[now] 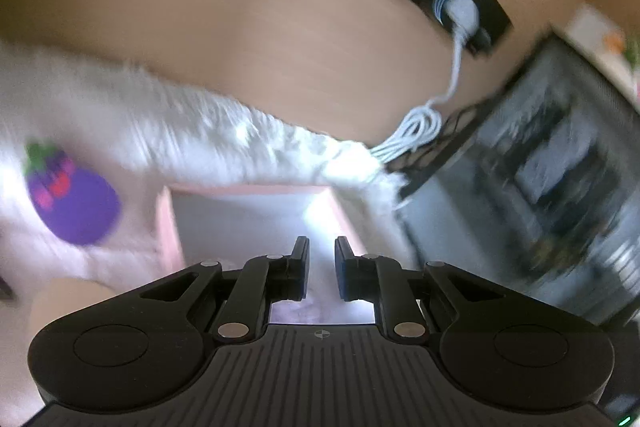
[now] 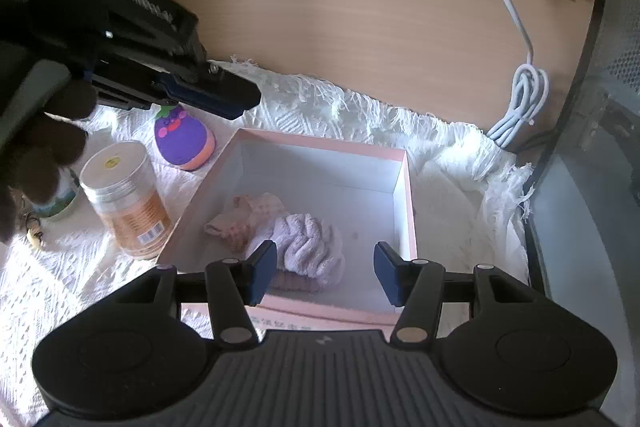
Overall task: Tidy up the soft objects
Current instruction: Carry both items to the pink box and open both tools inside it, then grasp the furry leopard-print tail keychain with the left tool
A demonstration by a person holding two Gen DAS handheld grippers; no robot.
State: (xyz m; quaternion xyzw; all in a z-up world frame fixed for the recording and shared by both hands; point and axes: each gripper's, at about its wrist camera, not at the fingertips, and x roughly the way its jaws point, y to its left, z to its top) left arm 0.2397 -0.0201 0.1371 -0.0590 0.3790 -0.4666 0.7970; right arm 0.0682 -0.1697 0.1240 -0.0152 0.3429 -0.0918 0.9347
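1. The pink box (image 2: 404,163) sits on the white cloth (image 2: 460,195) as the collecting spot; a lilac towel (image 2: 312,243) and a pale cloth (image 2: 248,215) already lie inside
2. The right gripper (image 2: 325,275) hangs above them, jaws apart, nothing held
3. The left gripper (image 1: 322,269), narrowly parted and empty, is near the eggplant plush (image 2: 184,143), likely next

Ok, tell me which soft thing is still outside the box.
The purple eggplant plush, standing on the white cloth left of the box; the two bundled cloths lie inside.
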